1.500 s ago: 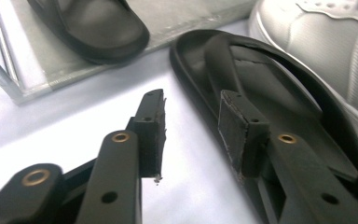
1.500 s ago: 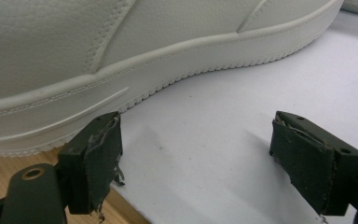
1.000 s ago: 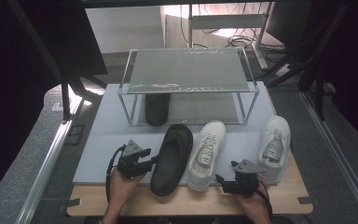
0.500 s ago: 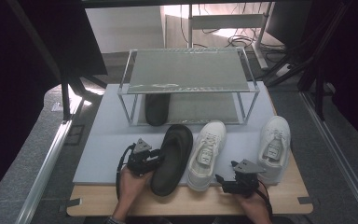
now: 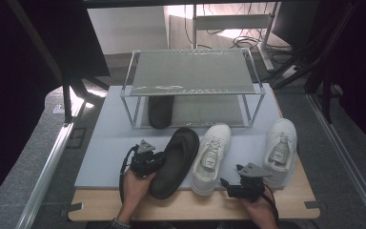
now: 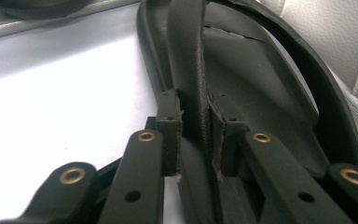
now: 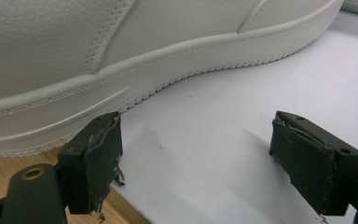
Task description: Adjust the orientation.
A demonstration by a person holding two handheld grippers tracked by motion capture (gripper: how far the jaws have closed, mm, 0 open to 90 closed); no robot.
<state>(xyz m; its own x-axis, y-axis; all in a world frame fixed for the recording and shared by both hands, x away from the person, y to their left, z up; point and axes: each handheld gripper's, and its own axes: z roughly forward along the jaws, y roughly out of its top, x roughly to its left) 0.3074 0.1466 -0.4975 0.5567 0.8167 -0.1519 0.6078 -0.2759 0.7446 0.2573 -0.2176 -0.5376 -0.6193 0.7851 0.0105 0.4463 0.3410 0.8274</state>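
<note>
A black slipper (image 5: 177, 157) lies on the grey mat (image 5: 107, 152), toe toward the rack. My left gripper (image 5: 158, 160) is at the slipper's left side. Its jaws have just been closing, and in the left gripper view the pads (image 6: 169, 122) press on the slipper's raised black edge (image 6: 192, 70) from both sides. A white sneaker (image 5: 211, 156) lies right of the slipper. My right gripper (image 5: 226, 185) rests at that sneaker's heel side. It stands open with bare mat between its pads (image 7: 98, 158), and the sneaker's sole (image 7: 121, 98) is just beyond them.
A two-level wire rack (image 5: 190, 81) stands at the back of the mat, with a second black slipper (image 5: 160, 110) under it. Another white sneaker (image 5: 280, 147) lies at the right. A wooden board (image 5: 190, 206) edges the front.
The left gripper has moved right to the black slipper's side, and its jaws have closed on the slipper's edge. The right gripper has stayed in place.
</note>
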